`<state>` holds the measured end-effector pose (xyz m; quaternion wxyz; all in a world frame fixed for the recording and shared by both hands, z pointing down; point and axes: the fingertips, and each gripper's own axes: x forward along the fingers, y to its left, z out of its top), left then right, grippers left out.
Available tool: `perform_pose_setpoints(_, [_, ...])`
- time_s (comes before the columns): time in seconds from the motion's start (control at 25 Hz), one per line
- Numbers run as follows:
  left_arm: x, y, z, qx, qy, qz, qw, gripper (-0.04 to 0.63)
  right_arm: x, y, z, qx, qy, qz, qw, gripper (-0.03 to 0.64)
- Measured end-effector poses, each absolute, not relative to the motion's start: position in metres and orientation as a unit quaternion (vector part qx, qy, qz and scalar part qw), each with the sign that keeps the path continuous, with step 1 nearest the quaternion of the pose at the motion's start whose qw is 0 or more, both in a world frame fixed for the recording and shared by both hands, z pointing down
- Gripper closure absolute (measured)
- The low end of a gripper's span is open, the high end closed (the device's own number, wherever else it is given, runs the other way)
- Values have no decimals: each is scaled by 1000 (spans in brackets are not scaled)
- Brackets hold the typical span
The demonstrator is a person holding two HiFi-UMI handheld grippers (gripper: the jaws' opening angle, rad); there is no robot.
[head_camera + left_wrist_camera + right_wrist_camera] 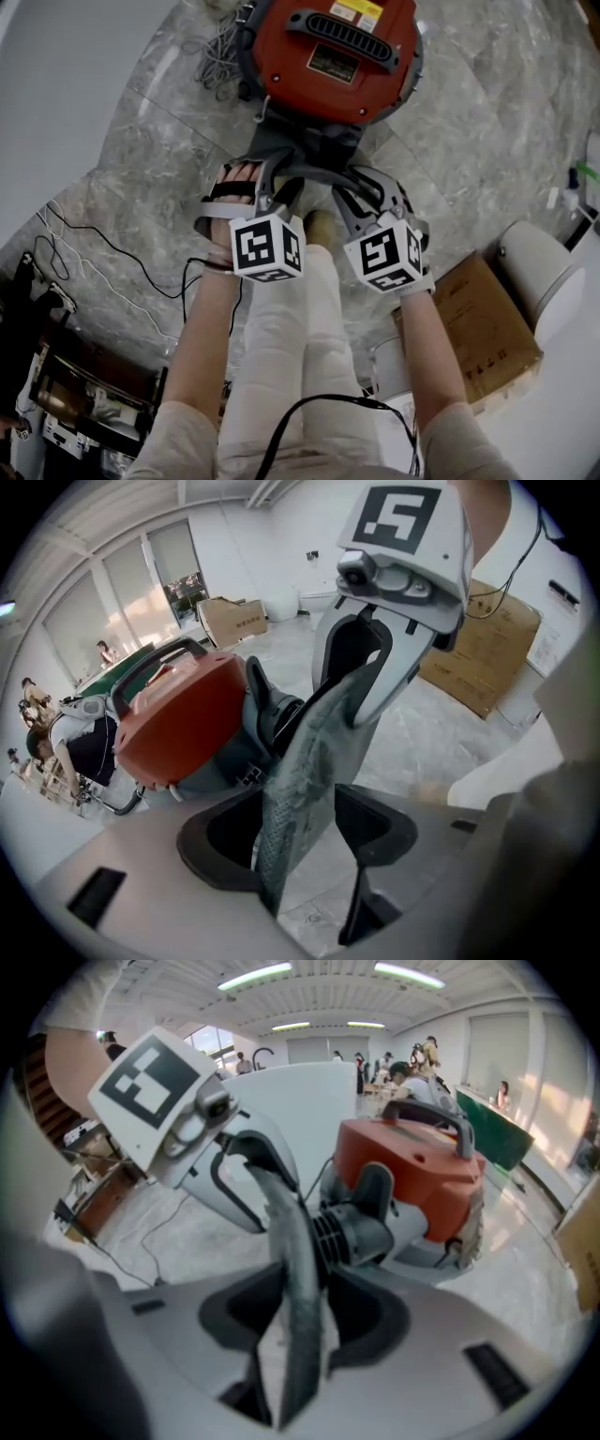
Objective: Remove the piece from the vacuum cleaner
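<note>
Closest in, the left claw (300, 803) stood spread wide, with a grey speckled piece (305, 752) upright in the gap and neither pad clearly pressing on it. The right claw (302, 1288) was spread as well, the same piece (295, 1260) seen edge-on between its jaws.

Beyond both claws sat the red vacuum cleaner (333, 56) on the marble floor (141, 159). Its drum was closed under a lid with a black handle, so what it held could not be seen. Out past the right claw's side lay a cardboard box (483, 328) with its flaps shut and its contents hidden.

The piece was thin and flat, with its long axis running from one claw to the other. From the left claw it rose tilted toward the right claw's fingers; from the right claw it rose nearly straight toward the left one. It passed just in front of the vacuum's ribbed grey port (352, 1227), which faced the claws. Whether it touched that port could not be told.
</note>
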<state>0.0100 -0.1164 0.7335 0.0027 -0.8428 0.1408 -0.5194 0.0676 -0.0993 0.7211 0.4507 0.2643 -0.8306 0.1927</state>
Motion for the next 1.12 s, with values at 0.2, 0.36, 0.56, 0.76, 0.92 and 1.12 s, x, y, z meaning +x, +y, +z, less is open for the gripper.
perform_pose_setpoints(0.2, [9,-118,731,-844,168,-509,2,397,68,-98,719,274,-832,178,448,476])
perform_pose_setpoints(0.36, [5,-118,727,-848,189,-495,0,530,67,-96,717,267,-836,150,455,511])
perform_pose_setpoints(0.56, [2,-110,728,-851,194,-487,-15,558,66,-91,716,268,-836,126,462,569])
perform_pose_setpoints(0.76, [0,-109,728,-850,201,-487,-13,558,63,-88,715,273,-837,126,457,577])
perform_pose_setpoints(0.92, [-1,-108,726,-849,203,-488,-11,558,62,-87,714,282,-834,133,455,577])
perform_pose_setpoints(1.12, [-3,-108,725,-848,215,-484,-19,558,59,-87,712,288,-833,130,454,577])
